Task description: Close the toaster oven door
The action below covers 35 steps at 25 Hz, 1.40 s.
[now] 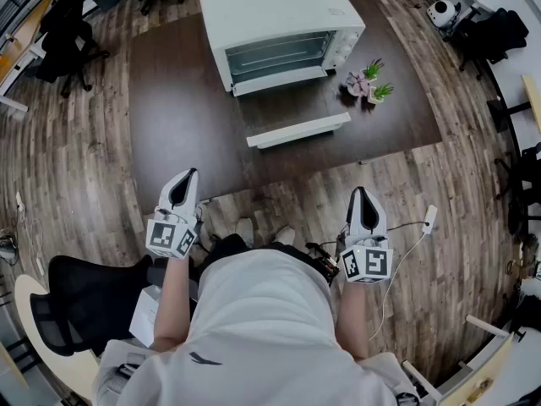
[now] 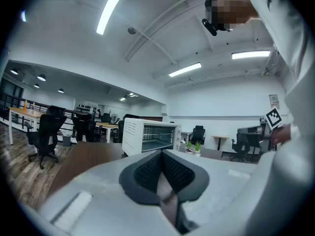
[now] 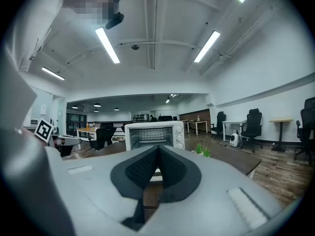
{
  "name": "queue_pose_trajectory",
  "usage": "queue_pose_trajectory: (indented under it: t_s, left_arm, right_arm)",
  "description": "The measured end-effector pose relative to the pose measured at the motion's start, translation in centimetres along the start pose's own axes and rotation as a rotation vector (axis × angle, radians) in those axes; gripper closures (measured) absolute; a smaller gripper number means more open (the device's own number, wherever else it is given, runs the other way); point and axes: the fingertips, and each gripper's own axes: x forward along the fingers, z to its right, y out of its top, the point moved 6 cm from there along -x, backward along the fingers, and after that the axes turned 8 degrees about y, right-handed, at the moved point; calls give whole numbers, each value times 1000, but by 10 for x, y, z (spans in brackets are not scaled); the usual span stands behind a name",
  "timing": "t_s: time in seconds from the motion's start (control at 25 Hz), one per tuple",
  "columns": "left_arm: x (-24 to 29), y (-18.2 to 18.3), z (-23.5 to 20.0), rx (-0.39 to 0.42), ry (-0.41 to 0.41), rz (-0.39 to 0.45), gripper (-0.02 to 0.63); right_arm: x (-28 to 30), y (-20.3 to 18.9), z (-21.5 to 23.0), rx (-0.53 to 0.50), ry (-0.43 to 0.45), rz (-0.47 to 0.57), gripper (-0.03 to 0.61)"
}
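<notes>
Left tool (image 1: 188, 178) and right tool (image 1: 360, 194) closed, empty, held near my body; oven door (image 1: 297, 131) open, approach apparently unstarted.

Dark table (image 1: 169, 100) with toaster oven (image 1: 279, 24) and potted plants (image 1: 369, 81)

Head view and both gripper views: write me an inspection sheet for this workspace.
Surface: dark wooden table, in front of the person.
Job's things: white toaster oven at the table's far side; its door is folded down, open toward the person.
Clutter: small potted plants on the table, right of the oven.
Grippers: left gripper and right gripper both shut, nothing held, short of the table edge.
Cables: white cable lies on the floor near the right gripper.
Surroundings: wood floor; black office chair at the person's left; more chairs and desks farther off.
</notes>
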Motion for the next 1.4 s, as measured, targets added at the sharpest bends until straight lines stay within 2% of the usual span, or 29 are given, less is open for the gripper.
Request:
queue_pose_trajectory:
  t_s: [0.64,0.88,1.2,1.4]
  left_arm:
    - [-4,-2,-16,4,-3,-11,614]
    - [-3,-6,-31,-20,-6,-35,614]
    - [24,-7,-57,-19,-65,-43,614]
    - [50,-2,-66,-12,-53,-39,614]
  right_arm:
    - [6,-2,-13,16,-16,-3,578]
    - [15,-7,-27,20,-43,-31,572]
    - [37,-14,-46,-9,-77,-83,568]
    - [55,-17,-34,-11,-74,-115,568]
